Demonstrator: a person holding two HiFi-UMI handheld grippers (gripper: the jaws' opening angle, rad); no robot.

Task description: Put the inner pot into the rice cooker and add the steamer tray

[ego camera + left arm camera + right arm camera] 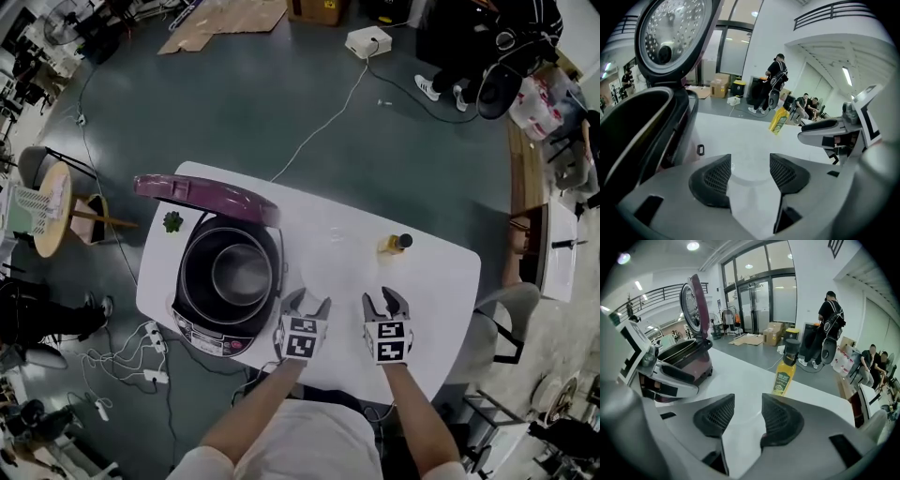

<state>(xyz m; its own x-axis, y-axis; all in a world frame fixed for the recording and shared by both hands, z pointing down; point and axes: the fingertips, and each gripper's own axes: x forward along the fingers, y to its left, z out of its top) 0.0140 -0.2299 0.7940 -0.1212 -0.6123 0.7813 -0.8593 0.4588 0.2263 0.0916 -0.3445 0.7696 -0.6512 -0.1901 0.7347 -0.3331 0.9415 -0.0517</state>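
The rice cooker [225, 281] stands on the left part of the white table [337, 244], its purple lid [202, 194] raised. A dark inner pot [195, 274] sits in it, and a smaller shiny round metal piece, apparently the steamer tray [241, 273], rests inside the pot. My left gripper [307, 302] hovers open near the table's front edge, just right of the cooker [651, 122], with nothing between its jaws [750, 168]. My right gripper [384, 300] is beside it, also open and holding nothing [747, 416]. From the right gripper view the cooker [686, 357] is to the left.
A small yellow oil bottle [396, 244] stands on the table beyond my right gripper [785, 373]. A little green object [172, 222] lies by the lid's hinge. Cables and a power strip [150, 352] lie on the floor at left. A chair [506, 319] is at the right edge. People stand far off.
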